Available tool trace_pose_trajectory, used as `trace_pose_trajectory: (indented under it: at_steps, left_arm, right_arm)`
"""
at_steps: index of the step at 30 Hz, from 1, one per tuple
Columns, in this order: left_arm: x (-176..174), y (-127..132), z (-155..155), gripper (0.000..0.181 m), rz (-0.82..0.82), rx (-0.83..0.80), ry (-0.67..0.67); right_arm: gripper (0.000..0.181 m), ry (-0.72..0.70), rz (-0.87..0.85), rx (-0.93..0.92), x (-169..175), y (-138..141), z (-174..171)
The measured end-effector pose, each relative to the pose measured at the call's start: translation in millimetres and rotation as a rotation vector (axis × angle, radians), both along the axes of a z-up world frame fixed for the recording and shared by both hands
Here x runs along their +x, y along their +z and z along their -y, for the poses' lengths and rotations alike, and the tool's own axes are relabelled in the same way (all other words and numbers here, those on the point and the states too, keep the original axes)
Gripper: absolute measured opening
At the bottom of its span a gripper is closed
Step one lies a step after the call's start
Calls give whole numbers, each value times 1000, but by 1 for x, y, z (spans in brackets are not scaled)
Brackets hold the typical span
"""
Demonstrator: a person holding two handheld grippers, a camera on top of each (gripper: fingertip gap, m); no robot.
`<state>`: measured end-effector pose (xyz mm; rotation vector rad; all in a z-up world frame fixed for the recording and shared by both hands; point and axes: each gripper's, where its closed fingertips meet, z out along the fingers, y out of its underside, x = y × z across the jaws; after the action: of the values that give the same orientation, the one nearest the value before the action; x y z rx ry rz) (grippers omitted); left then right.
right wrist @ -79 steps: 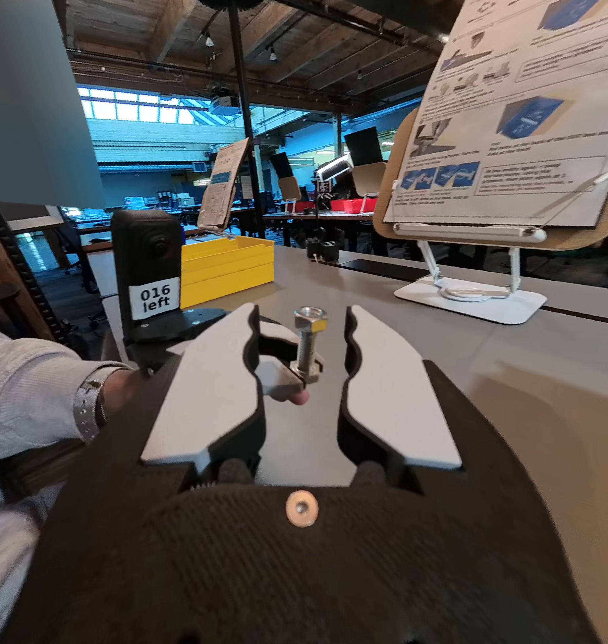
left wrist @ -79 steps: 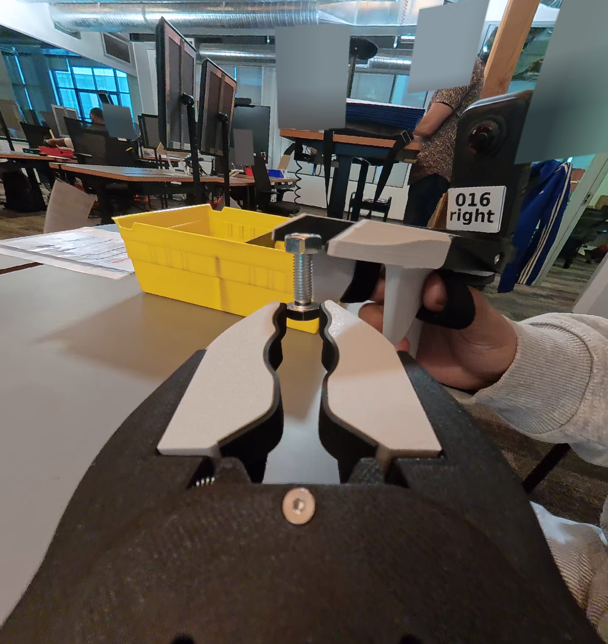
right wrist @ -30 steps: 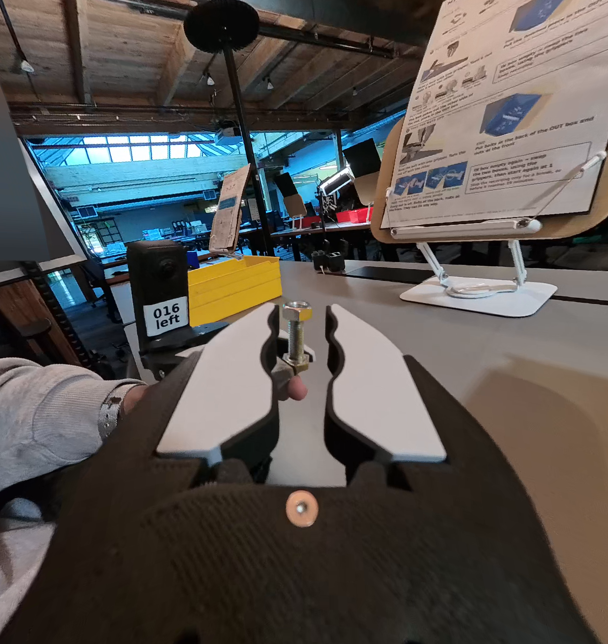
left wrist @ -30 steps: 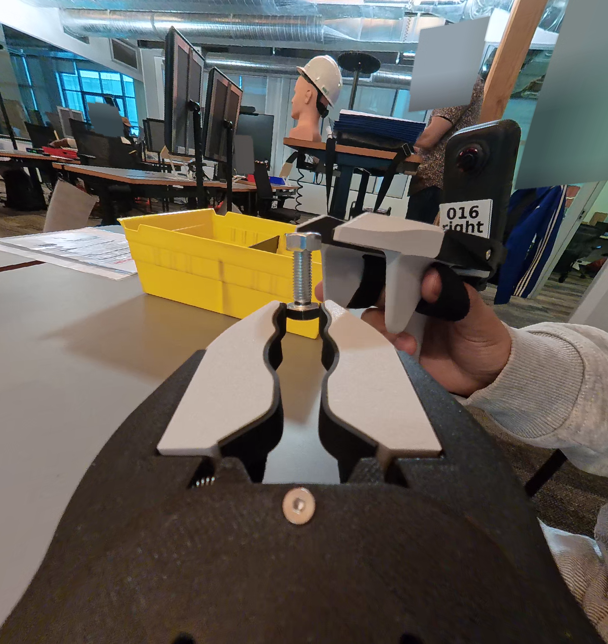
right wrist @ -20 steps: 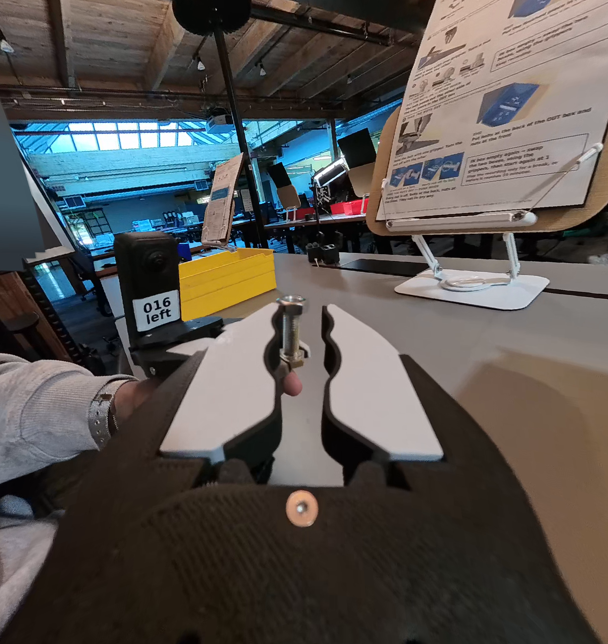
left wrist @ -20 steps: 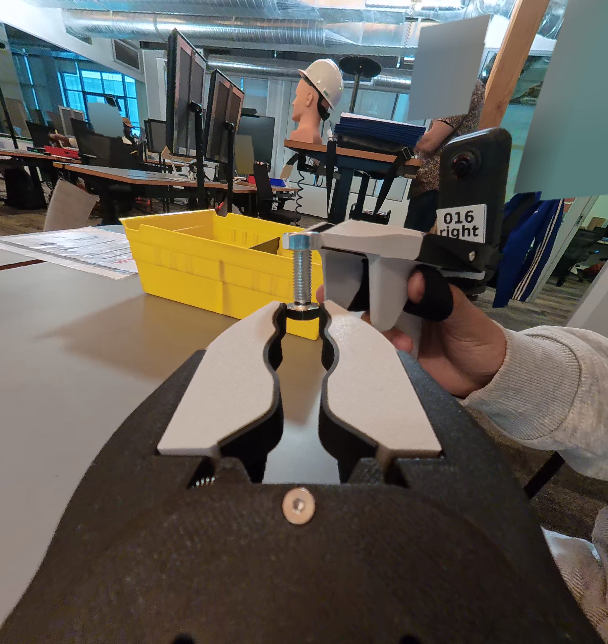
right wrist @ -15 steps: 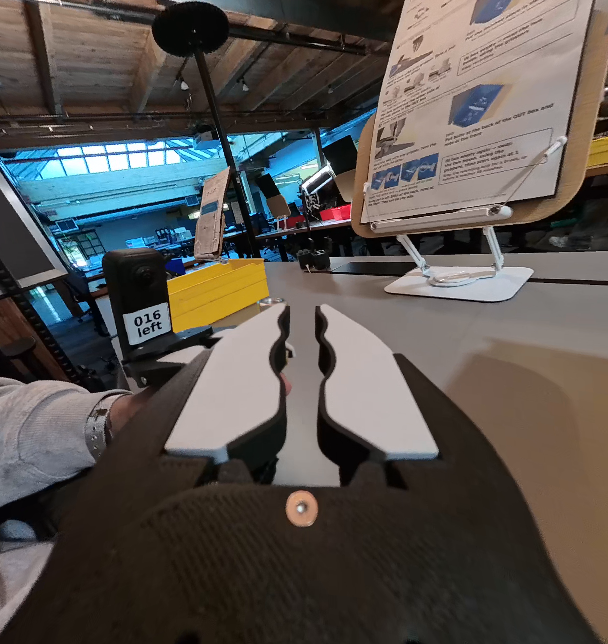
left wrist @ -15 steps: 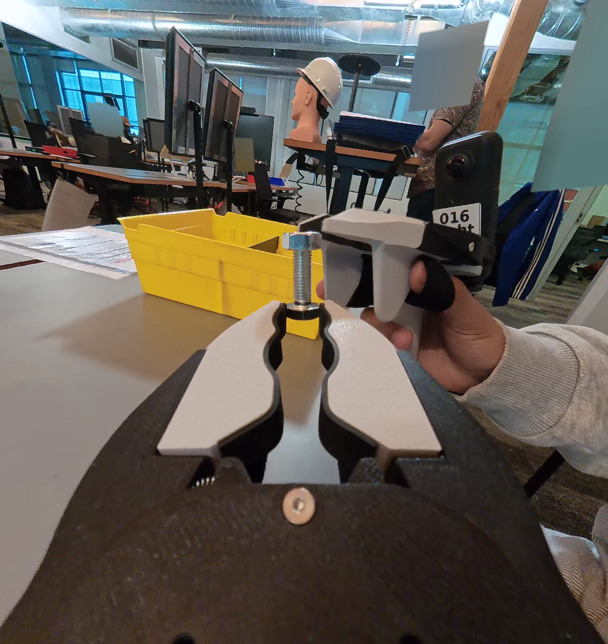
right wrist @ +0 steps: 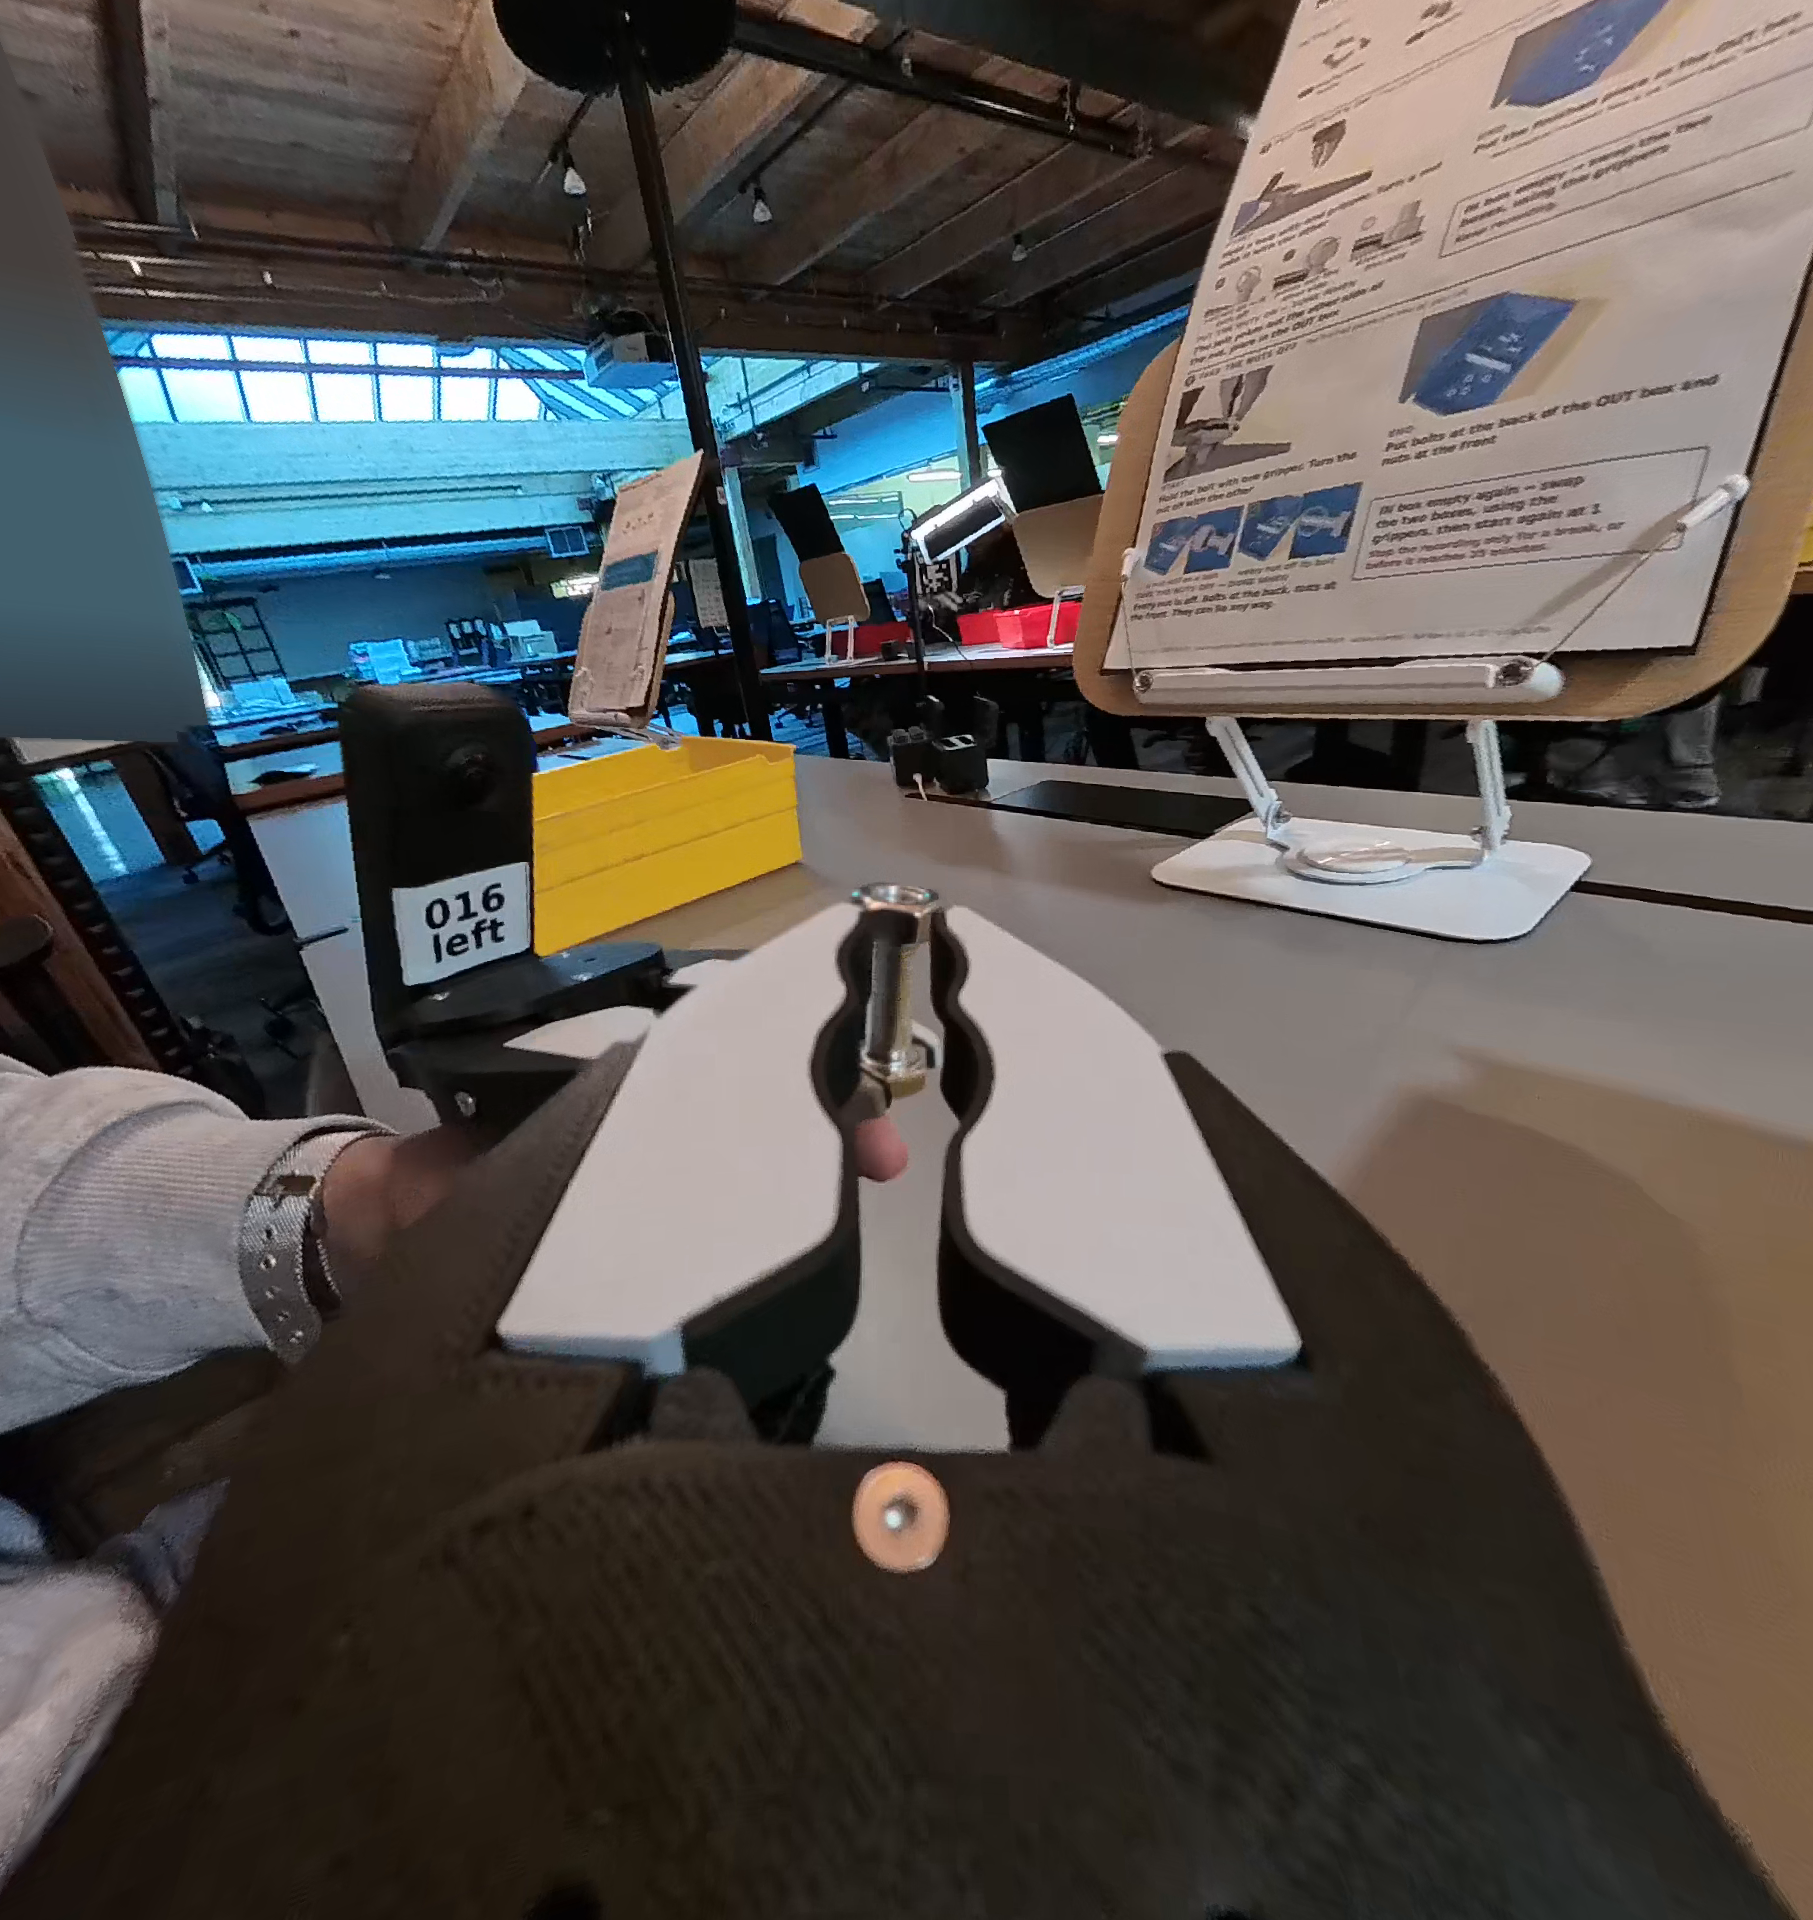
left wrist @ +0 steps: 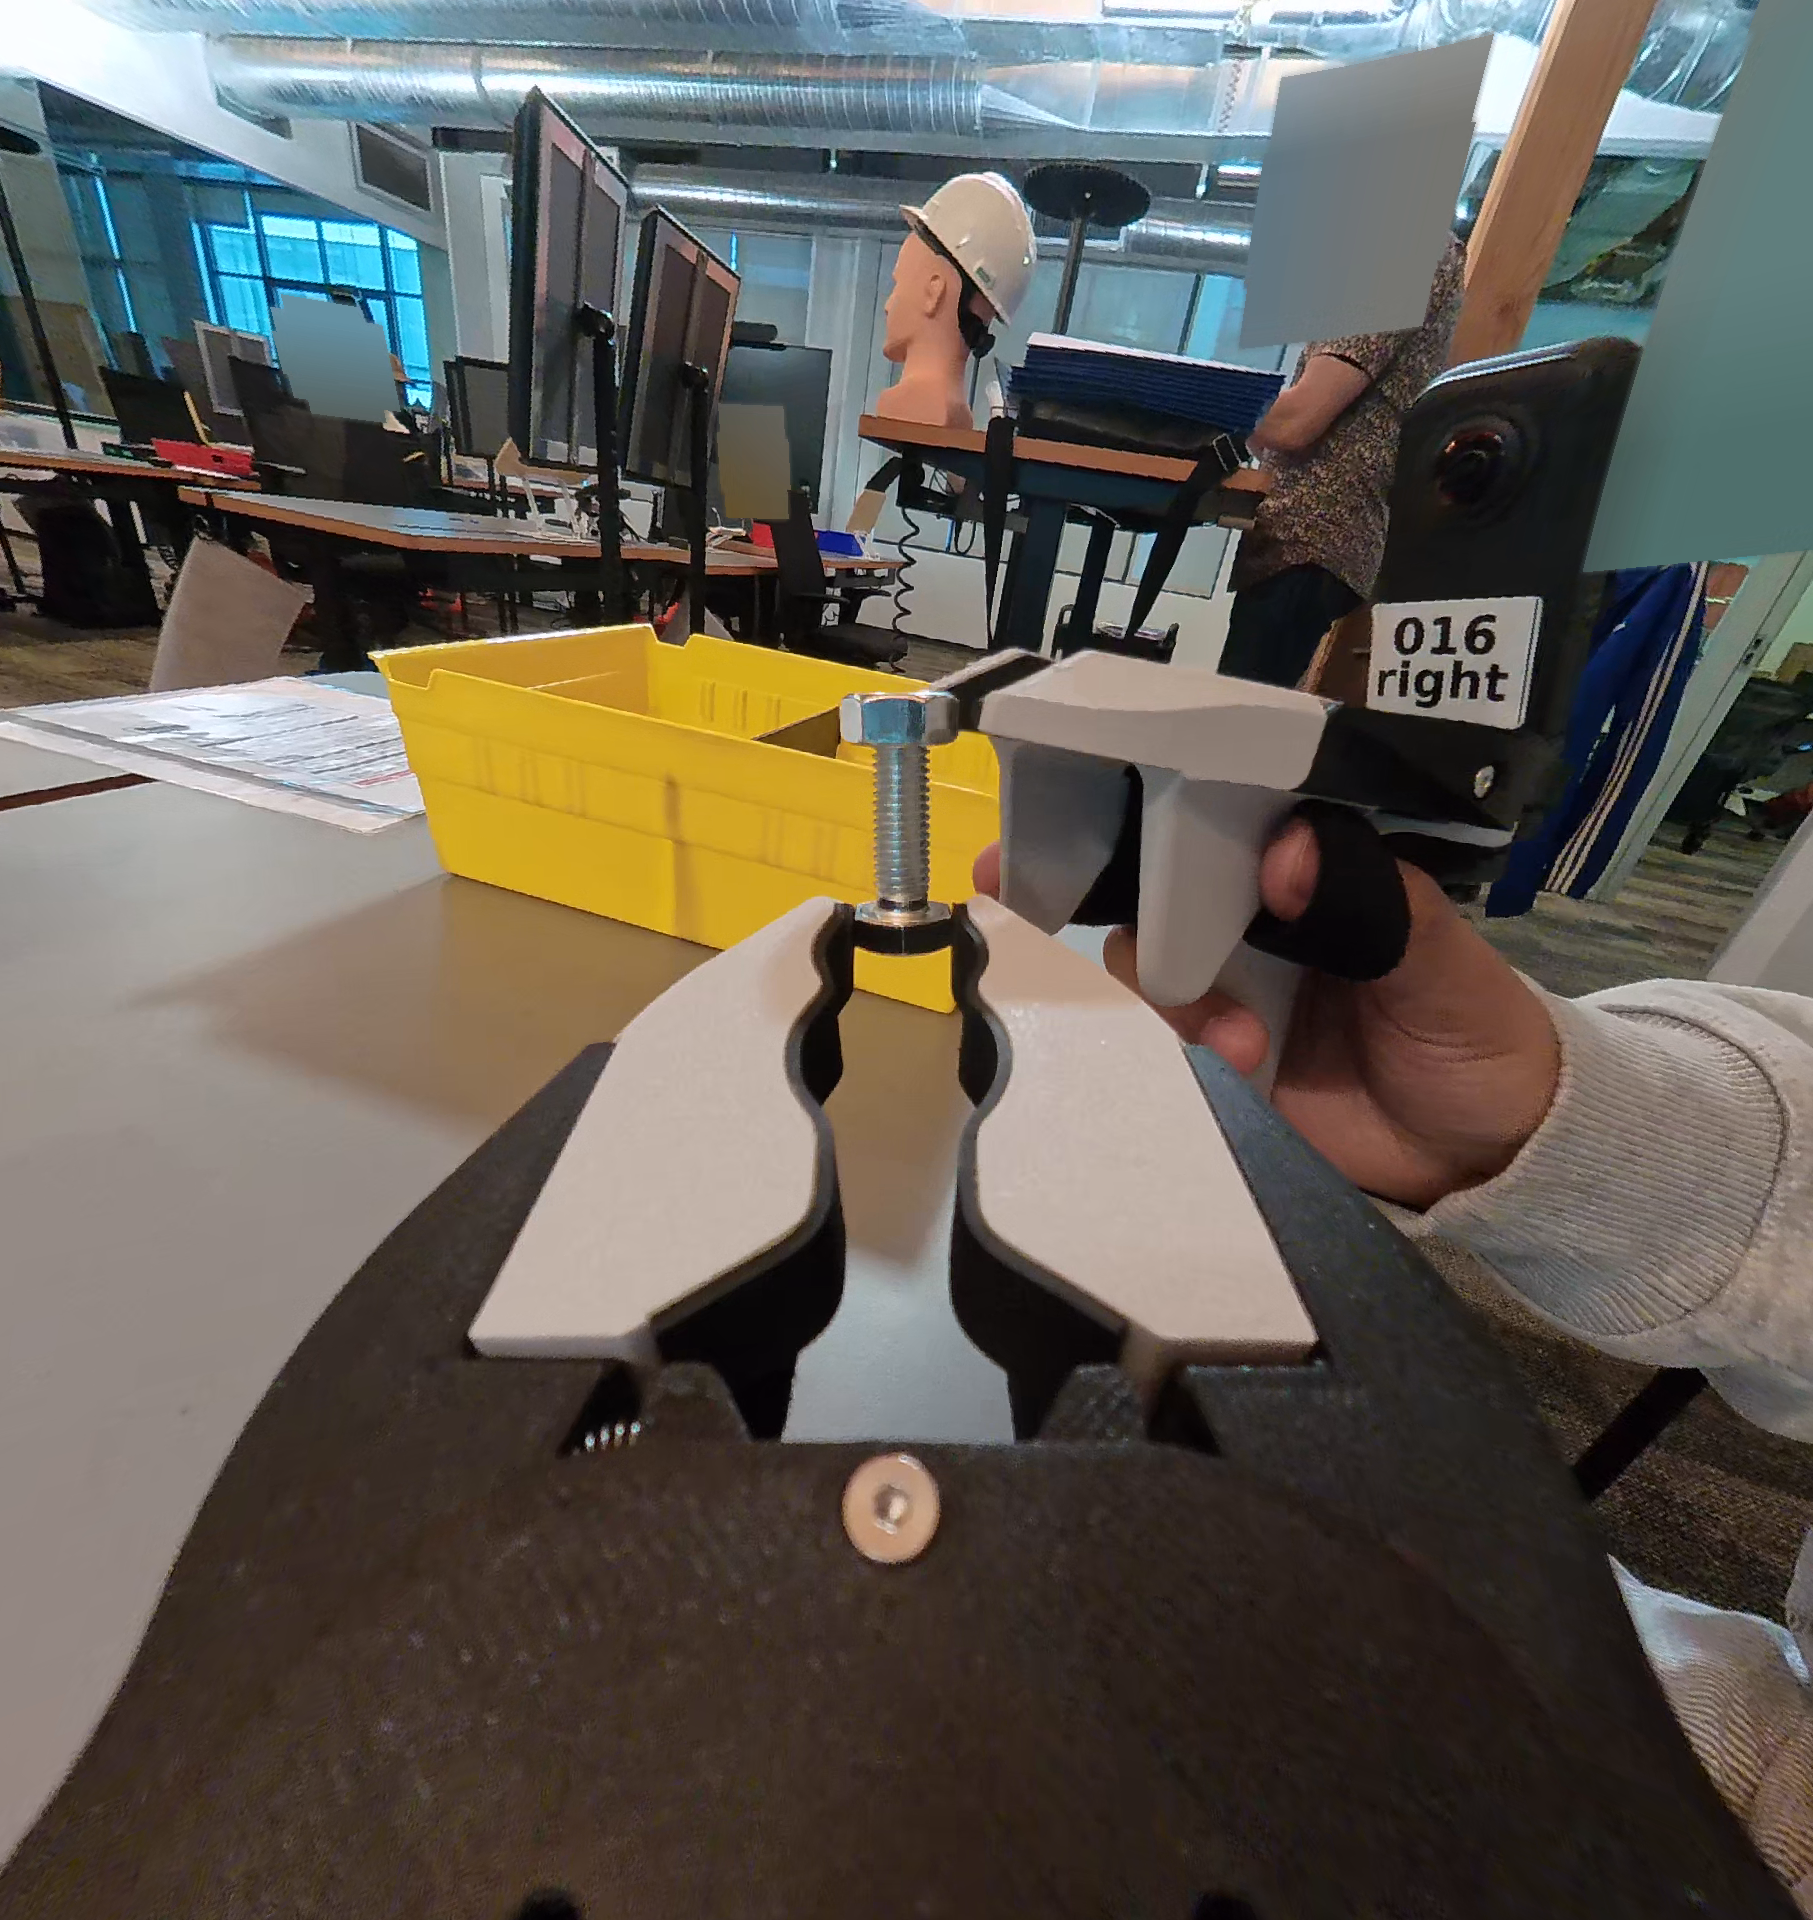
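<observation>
Between both grippers' tips stands an upright bolt (left wrist: 901, 800): the left gripper (left wrist: 902, 928) pinches its nut (left wrist: 902, 921), the right gripper (right wrist: 894, 925) is pressed around its head. Both cameras carry white printed labels. Behind, a yellow bin (left wrist: 611, 779) sits near the grey table's (left wrist: 206, 1039) edge; far right stands an instruction sheet (right wrist: 1484, 343).

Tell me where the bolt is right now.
The bolt stands upright in the middle of the left wrist view, its nut pinched at the left gripper tips, its head at the right gripper tips, before the yellow bin.
</observation>
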<state>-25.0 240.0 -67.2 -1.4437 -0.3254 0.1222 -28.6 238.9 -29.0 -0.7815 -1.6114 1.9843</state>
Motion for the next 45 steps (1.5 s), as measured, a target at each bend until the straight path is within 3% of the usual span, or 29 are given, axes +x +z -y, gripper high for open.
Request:
trace_pose_trajectory:
  at_steps: [17,24,33,39,45]
  left_arm:
    - [11,-7,-8,18,-46,-55,-32]
    - [13,-6,-9,18,-46,-51,-40]
    - [19,0,-9,18,12,9,-112]
    - [31,1,-11,18,172,85,-273]
    - [29,5,-10,18,171,109,-259]
  right_arm:
    - [33,58,13,-9,1,-4,15]
    - [19,43,27,-10,-1,-5,11]
    - [19,100,41,-62,2,-1,8]
    - [18,196,53,-128,10,5,10]
    - [17,189,43,-168,10,11,2]
